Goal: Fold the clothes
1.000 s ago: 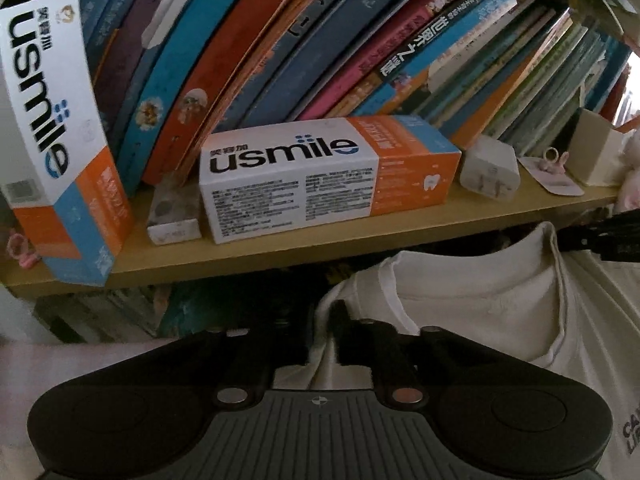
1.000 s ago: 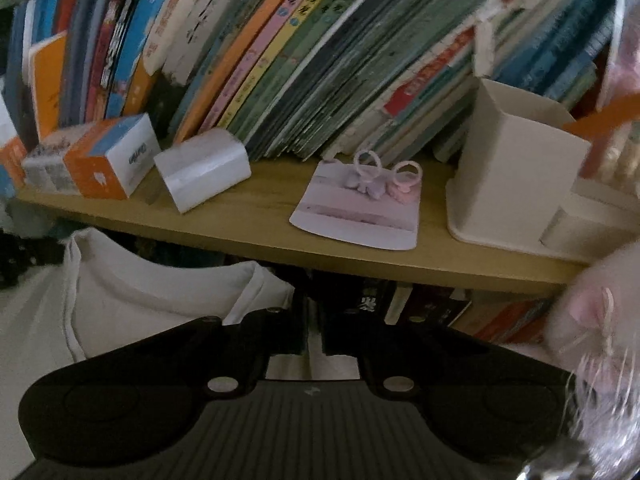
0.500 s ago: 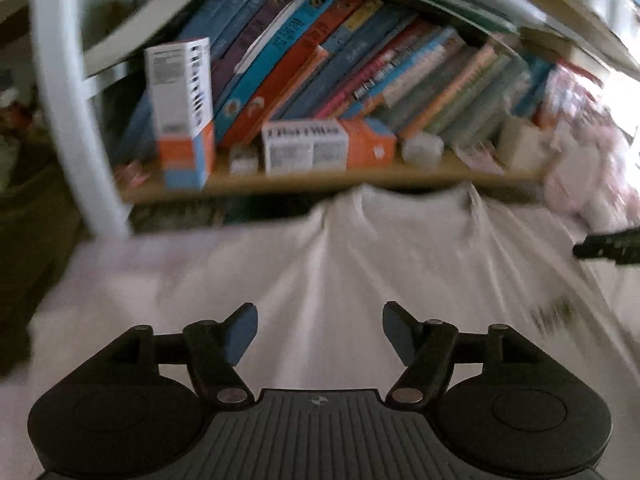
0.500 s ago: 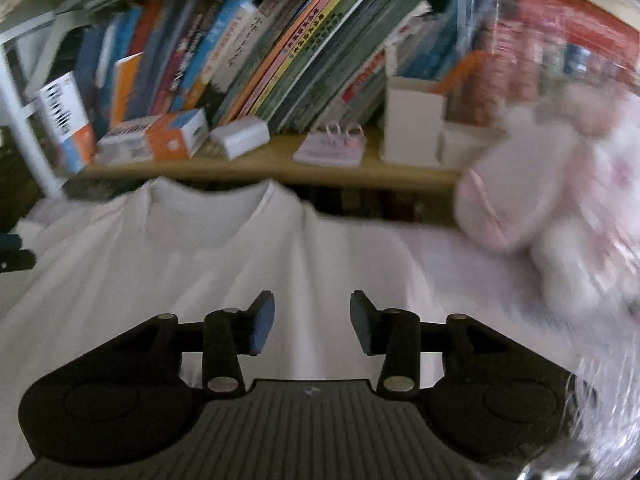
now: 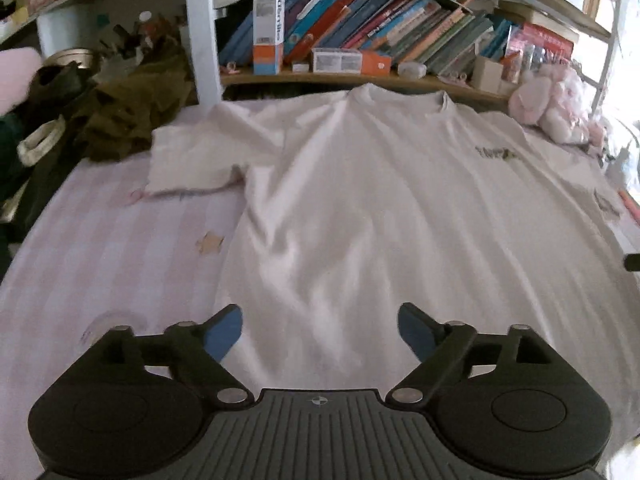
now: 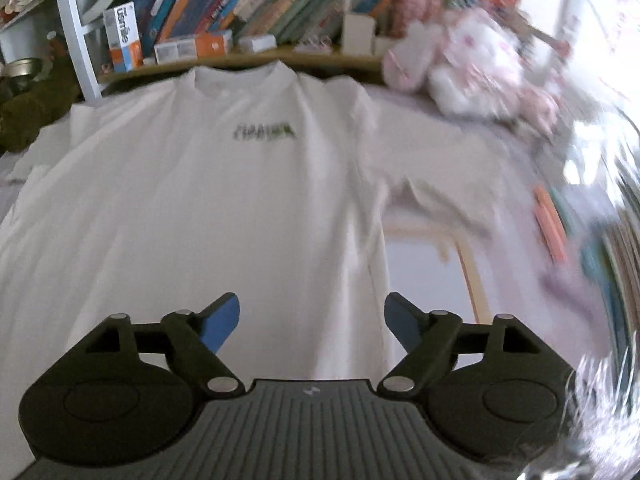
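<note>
Cloth first: a white short-sleeved cotton T-shirt (image 5: 360,184) lies spread front-up on my bed, its ribbed round collar toward the bookshelf and its hem toward me. A small dark green print (image 6: 265,131) sits across the chest, too blurred for me to read. Soft creases run lengthwise down the body; the sleeve on the left in the left wrist view (image 5: 192,156) lies out flat with a slightly rumpled edge, and the other sleeve (image 6: 432,160) stretches out on the opposite side.

Under it lies a pale pink sheet with faint woven stripes (image 5: 120,248), smooth and matte, with a small tan star-shaped mark (image 5: 209,243) just beside the shirt's side seam.

My left gripper (image 5: 320,330), black hinged plastic with blue pads, hangs over the lower part of the shirt, its jaws opening, nothing between them. My right gripper (image 6: 311,322) is the same, jaws opening above the shirt's side edge and holding nothing.

Beyond the collar runs a light wooden shelf (image 5: 340,78) packed with slanted paperback books (image 5: 380,28). A white, orange and blue cardboard box (image 5: 269,36) stands upright there, and another one (image 5: 347,61) lies flat. A fluffy pink and white plush toy (image 5: 556,108) rests at the shelf's end, and a crumpled olive-brown garment (image 5: 132,116) is heaped past the white bed post (image 5: 202,28).
</note>
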A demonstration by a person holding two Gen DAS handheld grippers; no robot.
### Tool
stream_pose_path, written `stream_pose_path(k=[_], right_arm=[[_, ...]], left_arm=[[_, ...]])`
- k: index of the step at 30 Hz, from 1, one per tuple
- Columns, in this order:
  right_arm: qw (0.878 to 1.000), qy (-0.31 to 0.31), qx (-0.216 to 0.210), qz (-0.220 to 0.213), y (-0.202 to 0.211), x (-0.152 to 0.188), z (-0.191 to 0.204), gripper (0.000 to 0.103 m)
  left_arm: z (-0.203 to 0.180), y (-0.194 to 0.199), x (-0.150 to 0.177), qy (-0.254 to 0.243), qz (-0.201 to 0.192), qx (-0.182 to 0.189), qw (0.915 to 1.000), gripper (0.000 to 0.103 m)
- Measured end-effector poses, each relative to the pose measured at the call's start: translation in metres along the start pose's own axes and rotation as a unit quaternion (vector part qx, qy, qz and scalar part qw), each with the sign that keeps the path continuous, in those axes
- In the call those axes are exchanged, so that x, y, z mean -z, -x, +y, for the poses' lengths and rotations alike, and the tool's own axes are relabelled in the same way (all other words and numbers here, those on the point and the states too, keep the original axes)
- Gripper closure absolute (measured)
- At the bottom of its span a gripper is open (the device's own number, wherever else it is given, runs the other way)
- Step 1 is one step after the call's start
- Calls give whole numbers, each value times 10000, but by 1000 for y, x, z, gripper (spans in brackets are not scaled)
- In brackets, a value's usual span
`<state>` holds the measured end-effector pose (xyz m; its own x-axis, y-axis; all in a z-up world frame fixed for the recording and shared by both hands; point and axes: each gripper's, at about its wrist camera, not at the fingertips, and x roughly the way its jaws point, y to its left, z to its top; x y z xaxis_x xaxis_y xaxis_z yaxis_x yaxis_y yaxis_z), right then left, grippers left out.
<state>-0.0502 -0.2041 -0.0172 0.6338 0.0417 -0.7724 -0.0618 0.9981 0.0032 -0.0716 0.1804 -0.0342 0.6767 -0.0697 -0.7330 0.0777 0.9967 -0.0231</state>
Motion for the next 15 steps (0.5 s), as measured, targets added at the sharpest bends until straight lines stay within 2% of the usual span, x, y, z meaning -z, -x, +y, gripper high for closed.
stream_pose_path(k=[4, 7, 10, 12, 14, 15], right_arm=[[9985, -367, 410, 52, 19, 37, -6, 24], [9960, -695, 559, 90, 28, 57, -15, 25], [9936, -897, 664, 178, 32, 70, -23, 31], [9919, -1044, 684, 244, 34, 78, -28, 50], [9911, -1129, 639, 289, 36, 83, -30, 59], [9910, -1140, 633, 292, 36, 84, -29, 63]], left_arm=[[11, 18, 17, 77, -16, -176, 9998, 12], [28, 26, 23, 368, -22, -239, 9990, 13], [43, 30, 30, 709, -21, -218, 9972, 15], [48, 27, 32, 796, 43, -190, 9966, 17], [52, 24, 35, 882, 106, -162, 9959, 29], [54, 23, 36, 925, 139, -148, 9955, 31]])
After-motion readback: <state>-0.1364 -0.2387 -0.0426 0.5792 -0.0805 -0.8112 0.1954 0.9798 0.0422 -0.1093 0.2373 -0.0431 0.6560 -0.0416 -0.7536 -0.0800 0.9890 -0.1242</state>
